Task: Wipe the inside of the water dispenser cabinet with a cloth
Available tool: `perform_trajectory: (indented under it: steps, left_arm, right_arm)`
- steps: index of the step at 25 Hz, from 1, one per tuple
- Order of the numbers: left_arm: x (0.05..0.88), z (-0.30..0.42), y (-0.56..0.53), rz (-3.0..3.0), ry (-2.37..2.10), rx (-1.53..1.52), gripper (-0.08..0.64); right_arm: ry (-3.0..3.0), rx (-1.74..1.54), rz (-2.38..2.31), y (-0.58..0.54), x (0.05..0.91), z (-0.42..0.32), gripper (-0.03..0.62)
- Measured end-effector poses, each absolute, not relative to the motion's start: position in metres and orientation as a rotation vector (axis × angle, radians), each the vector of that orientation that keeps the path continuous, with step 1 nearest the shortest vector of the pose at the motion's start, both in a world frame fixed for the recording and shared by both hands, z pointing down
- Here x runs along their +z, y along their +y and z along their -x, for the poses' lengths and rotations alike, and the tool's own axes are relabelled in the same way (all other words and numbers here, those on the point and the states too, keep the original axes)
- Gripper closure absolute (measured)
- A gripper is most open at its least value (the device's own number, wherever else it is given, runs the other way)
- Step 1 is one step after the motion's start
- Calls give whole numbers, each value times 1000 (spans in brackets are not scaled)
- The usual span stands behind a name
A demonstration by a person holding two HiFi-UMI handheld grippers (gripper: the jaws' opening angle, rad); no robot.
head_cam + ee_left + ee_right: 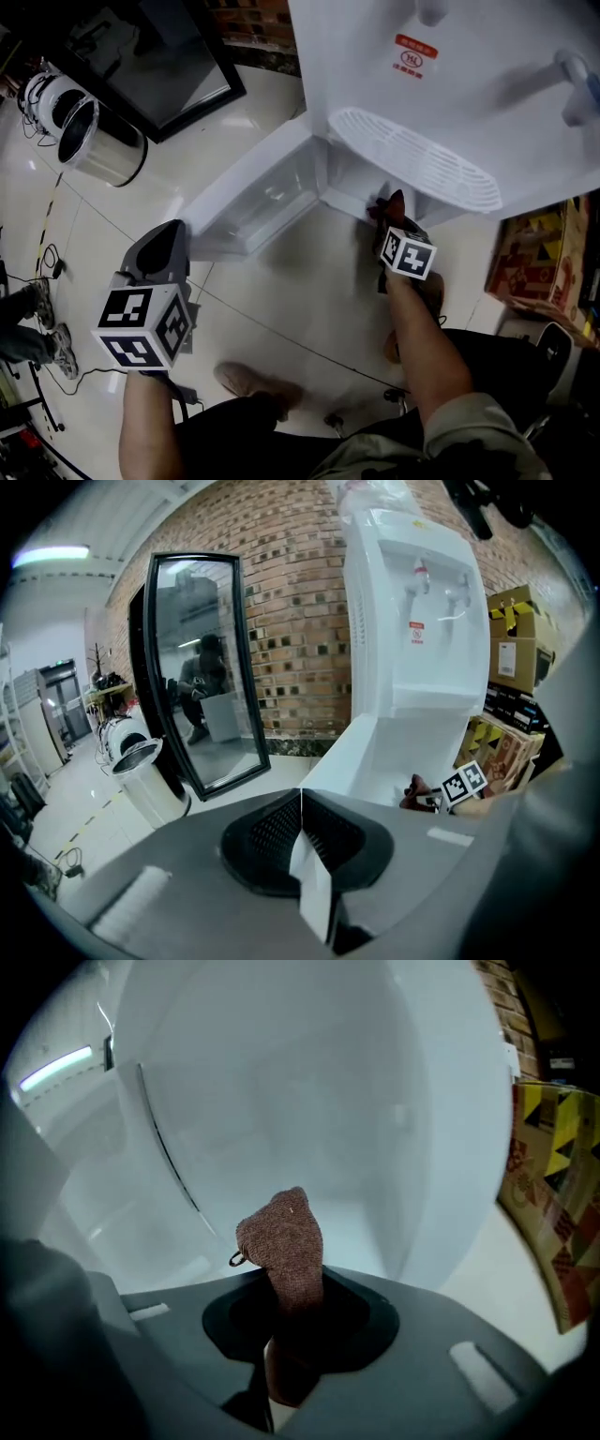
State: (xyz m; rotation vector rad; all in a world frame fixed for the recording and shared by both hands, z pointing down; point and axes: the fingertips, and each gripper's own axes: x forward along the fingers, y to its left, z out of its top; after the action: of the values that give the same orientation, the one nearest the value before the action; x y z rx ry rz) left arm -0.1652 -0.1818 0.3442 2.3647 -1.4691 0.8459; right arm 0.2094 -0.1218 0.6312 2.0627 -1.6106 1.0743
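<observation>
Holding: one brown cloth (281,1232), knitted or terry in look, pinched between the jaws of my right tool (292,1290). A bunched end stands up past the tips, and a small loop (236,1260) hangs at its left side.

Handling, by my estimate: light, soft and limp. It will fold and drag rather than push, so it needs pressing flat against a surface. The best hold is low on the bunch, which leaves a free pad ahead of the tips to meet the walls.

Location: just ahead of the right tool is the open white cabinet (281,1091) of the water dispenser (441,84). The cloth is at its mouth; I cannot tell whether it touches anything. The cabinet walls look smooth, hard and glossy, and are likely to be slippery under the cloth.

Cabinet door (248,202): swung open, to the left of the right tool, its far end near my left tool (300,808).

Left tool: jaws pressed together with nothing between them, held well back from the cabinet.
</observation>
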Motion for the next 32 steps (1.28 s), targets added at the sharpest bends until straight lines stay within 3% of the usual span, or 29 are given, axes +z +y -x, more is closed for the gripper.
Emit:
perform_trajectory:
  steps: [9, 26, 32]
  left_arm:
    - [343, 181, -197, -2237, -1623, 821, 548]
    - [344, 175, -199, -2224, -1662, 871, 560]
    - [345, 174, -201, -2227, -1660, 875, 560]
  right_arm:
    - [-2066, 1123, -2190, -223, 541, -168, 494]
    - [-1735, 1363, -2033, -250, 668, -158, 497]
    - [-1620, 1263, -2106, -232, 652, -187, 497]
